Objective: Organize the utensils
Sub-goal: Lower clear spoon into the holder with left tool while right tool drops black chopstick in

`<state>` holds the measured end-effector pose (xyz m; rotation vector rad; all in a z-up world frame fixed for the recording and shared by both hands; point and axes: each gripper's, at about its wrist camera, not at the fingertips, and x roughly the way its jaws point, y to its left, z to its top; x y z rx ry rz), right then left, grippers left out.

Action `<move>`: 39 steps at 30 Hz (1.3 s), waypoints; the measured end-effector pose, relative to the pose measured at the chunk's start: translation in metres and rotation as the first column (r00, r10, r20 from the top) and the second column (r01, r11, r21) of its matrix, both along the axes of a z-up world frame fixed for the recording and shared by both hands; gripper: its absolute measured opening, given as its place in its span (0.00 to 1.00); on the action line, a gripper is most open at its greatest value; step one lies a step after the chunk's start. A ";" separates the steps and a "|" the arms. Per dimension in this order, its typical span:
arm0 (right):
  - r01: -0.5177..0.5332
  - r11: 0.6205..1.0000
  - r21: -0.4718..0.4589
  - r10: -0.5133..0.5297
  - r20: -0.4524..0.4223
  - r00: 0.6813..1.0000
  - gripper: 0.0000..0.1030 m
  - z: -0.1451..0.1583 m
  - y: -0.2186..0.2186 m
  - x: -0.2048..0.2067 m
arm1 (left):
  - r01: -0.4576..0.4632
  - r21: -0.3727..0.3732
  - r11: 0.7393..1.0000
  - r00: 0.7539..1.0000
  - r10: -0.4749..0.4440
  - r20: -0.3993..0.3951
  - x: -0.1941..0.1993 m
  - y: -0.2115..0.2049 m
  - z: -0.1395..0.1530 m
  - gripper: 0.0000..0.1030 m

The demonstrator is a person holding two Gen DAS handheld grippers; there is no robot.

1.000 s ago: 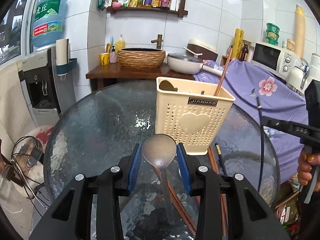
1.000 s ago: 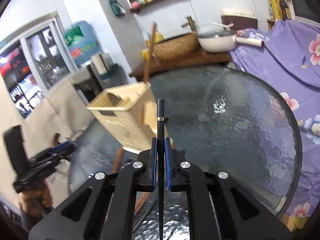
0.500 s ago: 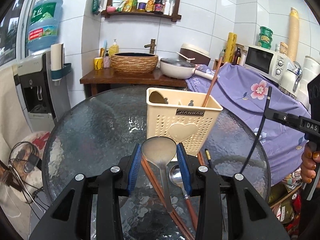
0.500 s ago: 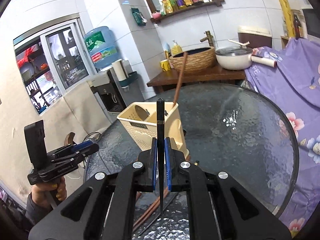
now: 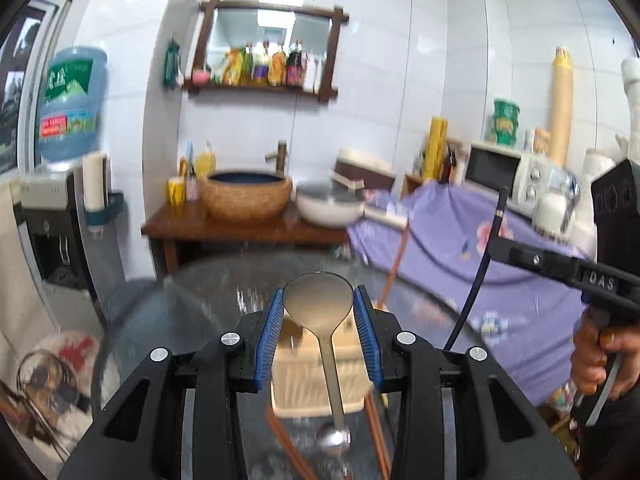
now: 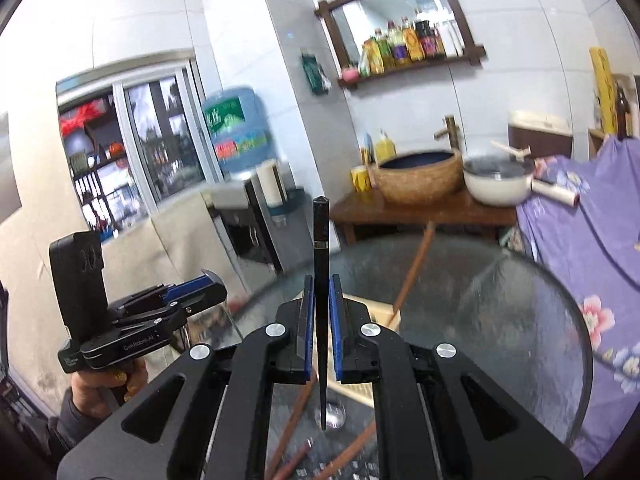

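Hand-held gripper (image 5: 318, 332) pinches rounded metal ladle (image 5: 319, 308).

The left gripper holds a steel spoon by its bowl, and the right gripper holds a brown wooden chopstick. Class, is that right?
One slip: in the right wrist view, the right gripper is shut on a black chopstick, not a brown wooden one. The left gripper does hold the steel spoon by its bowl.

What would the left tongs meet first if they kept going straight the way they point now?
Probably nothing close. The left tongs, shut on the grey metal ladle, aim above the round glass table toward the wooden counter with the woven basin. The cream perforated plastic utensil holder sits below that line; depth is unclear.
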<state>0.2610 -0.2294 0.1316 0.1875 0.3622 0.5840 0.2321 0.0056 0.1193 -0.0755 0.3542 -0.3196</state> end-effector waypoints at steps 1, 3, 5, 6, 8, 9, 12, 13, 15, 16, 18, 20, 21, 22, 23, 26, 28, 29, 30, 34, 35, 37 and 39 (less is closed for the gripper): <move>0.007 1.000 0.006 -0.007 0.019 1.000 0.08 0.008 0.002 0.002 | -0.004 -0.007 1.000 1.000 0.004 0.011 0.003 0.000 0.006 0.34; 0.024 1.000 0.013 -0.025 0.062 0.998 0.08 0.026 0.007 0.006 | -0.021 -0.034 0.999 0.999 0.022 0.032 0.015 0.001 0.022 0.34; 0.041 0.999 0.017 -0.042 0.091 0.995 0.08 0.038 0.013 0.013 | -0.043 -0.037 0.998 0.998 0.045 0.047 0.026 -0.003 0.031 0.34; 0.053 0.998 0.015 -0.054 0.102 0.993 0.08 0.041 0.015 0.016 | -0.050 -0.032 0.998 0.997 0.052 0.050 0.034 -0.005 0.033 0.34; 0.081 0.997 0.002 -0.080 0.125 0.989 0.08 0.044 0.021 0.025 | -0.072 -0.018 0.997 0.997 0.072 0.041 0.047 -0.010 0.032 0.34; 0.099 0.995 -0.011 -0.097 0.132 0.987 0.08 0.042 0.025 0.031 | -0.079 -0.011 0.997 0.996 0.079 0.034 0.053 -0.012 0.029 0.34; 0.140 0.989 -0.042 -0.134 0.135 0.982 0.08 0.024 0.034 0.043 | -0.100 0.015 0.995 0.995 0.100 0.001 0.067 -0.017 0.011 0.34; 0.147 0.988 -0.048 -0.140 0.130 0.982 0.08 0.017 0.035 0.047 | -0.105 0.020 0.994 0.994 0.105 -0.010 0.071 -0.018 0.004 0.34; 0.152 0.987 -0.059 -0.146 0.099 0.984 0.08 -0.001 0.037 0.055 | -0.110 0.028 0.994 0.993 0.111 -0.036 0.075 -0.019 -0.013 0.34; 0.152 0.987 -0.060 -0.147 0.079 0.986 0.08 -0.010 0.038 0.060 | -0.112 0.036 0.993 0.992 0.113 -0.048 0.077 -0.019 -0.021 0.34; 0.155 0.986 -0.067 -0.152 0.052 0.987 0.08 -0.025 0.038 0.065 | -0.112 0.040 0.993 0.991 0.114 -0.065 0.080 -0.019 -0.032 0.34; 0.153 0.986 -0.068 -0.151 0.032 0.988 0.08 -0.036 0.038 0.068 | -0.112 0.045 0.993 0.991 0.115 -0.075 0.081 -0.019 -0.042 0.34; 0.150 0.986 -0.068 -0.149 0.018 0.989 0.08 -0.042 0.038 0.070 | -0.110 0.048 0.993 0.990 0.114 -0.079 0.082 -0.020 -0.045 0.34; 0.148 0.987 -0.066 -0.148 0.006 0.989 0.08 -0.047 0.038 0.072 | -0.109 0.050 0.993 0.990 0.113 -0.082 0.083 -0.020 -0.048 0.34; 0.148 0.987 -0.067 -0.148 -0.004 0.989 0.08 -0.052 0.039 0.073 | -0.108 0.055 0.993 0.990 0.112 -0.089 0.084 -0.021 -0.052 0.34; 0.151 0.986 -0.065 -0.153 -0.024 0.988 0.08 -0.063 0.038 0.075 | -0.104 0.067 0.992 0.988 0.111 -0.109 0.086 -0.025 -0.063 0.34; 0.148 0.987 -0.057 -0.151 -0.043 0.988 0.08 -0.069 0.036 0.076 | -0.100 0.081 0.992 0.987 0.109 -0.119 0.086 -0.028 -0.070 0.34; 0.147 0.988 -0.054 -0.149 -0.051 0.987 0.08 -0.072 0.035 0.076 | -0.096 0.086 0.992 0.987 0.107 -0.123 0.086 -0.029 -0.073 0.34; 0.150 0.987 -0.053 -0.153 -0.058 0.987 0.08 -0.074 0.034 0.076 | -0.092 0.092 0.992 0.986 0.104 -0.128 0.086 -0.030 -0.076 0.34; 0.151 0.987 -0.049 -0.154 -0.078 0.985 0.08 -0.080 0.032 0.077 | -0.083 0.103 0.991 0.983 0.098 -0.152 0.089 -0.032 -0.087 0.34; 0.151 0.987 -0.050 -0.155 -0.080 0.985 0.08 -0.082 0.032 0.076 | -0.080 0.107 0.991 0.983 0.097 -0.157 0.090 -0.033 -0.089 0.34; 0.156 0.986 -0.052 -0.160 -0.073 0.984 0.08 -0.083 0.031 0.075 | -0.076 0.112 0.991 0.982 0.094 -0.166 0.090 -0.035 -0.092 0.34; 0.157 0.986 -0.052 -0.161 -0.072 0.984 0.08 -0.083 0.030 0.074 | -0.075 0.114 0.991 0.981 0.094 -0.170 0.091 -0.036 -0.095 0.34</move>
